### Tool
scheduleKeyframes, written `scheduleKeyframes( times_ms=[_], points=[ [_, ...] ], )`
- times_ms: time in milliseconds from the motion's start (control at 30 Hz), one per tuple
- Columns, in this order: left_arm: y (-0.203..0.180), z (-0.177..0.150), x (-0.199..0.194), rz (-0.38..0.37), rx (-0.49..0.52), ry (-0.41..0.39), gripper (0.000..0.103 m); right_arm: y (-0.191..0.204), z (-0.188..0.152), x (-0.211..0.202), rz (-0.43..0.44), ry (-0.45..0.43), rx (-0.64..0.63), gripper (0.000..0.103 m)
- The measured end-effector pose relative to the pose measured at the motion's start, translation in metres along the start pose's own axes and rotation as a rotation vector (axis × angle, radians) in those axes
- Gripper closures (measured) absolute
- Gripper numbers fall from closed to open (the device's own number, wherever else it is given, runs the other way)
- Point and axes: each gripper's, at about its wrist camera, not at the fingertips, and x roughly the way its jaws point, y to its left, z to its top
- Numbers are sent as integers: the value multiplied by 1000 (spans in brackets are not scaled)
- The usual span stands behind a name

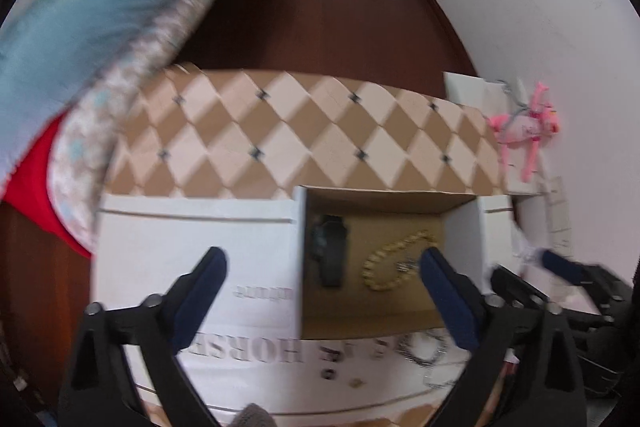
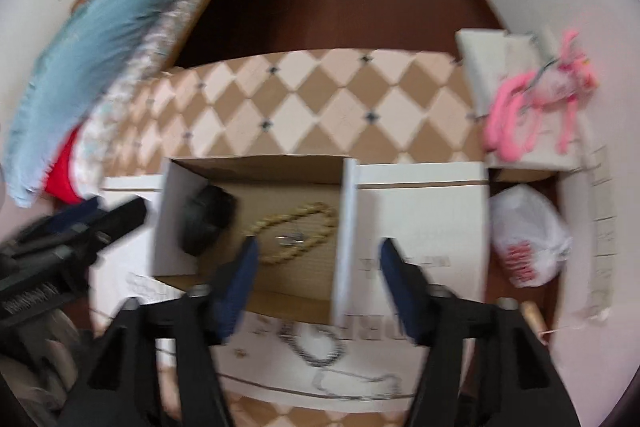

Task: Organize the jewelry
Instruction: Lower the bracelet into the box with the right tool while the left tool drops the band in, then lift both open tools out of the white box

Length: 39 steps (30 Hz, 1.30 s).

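Observation:
An open cardboard box [image 1: 460,227] [image 2: 348,211] stands on a checkered table. Inside lie a gold bead bracelet [image 1: 394,263] [image 2: 298,229], a small silver piece [image 1: 406,265] [image 2: 291,239] within its loop, and a black watch [image 1: 330,247] [image 2: 204,219]. A silver chain [image 2: 324,347] [image 1: 428,349] and a small gold earring [image 1: 354,382] [image 2: 240,353] lie on the front flap. My left gripper [image 1: 320,263] is open and empty above the left flap. My right gripper [image 2: 318,255] is open and empty over the box's right wall.
A pink plush keychain [image 1: 524,127] [image 2: 536,107] rests on a white box at the right. A white plastic bag [image 2: 528,235] sits right of the box. A blue blanket [image 1: 92,7] [image 2: 112,23] and red cloth [image 1: 40,187] lie at the left.

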Motion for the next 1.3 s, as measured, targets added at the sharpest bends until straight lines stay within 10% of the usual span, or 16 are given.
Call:
scheduleKeyframes(
  times_ms=[100, 433, 1300],
  points=[
    [3, -12, -2, 65, 18, -40, 0, 2, -10, 1, -106, -17, -20, 3],
    [9, -44, 12, 160, 38, -44, 0, 8, -38, 20, -182, -47, -23, 1],
    [-3, -97, -109, 114, 12, -229, 0, 20, -100, -118, -182, -308, 19, 1]
  ],
)
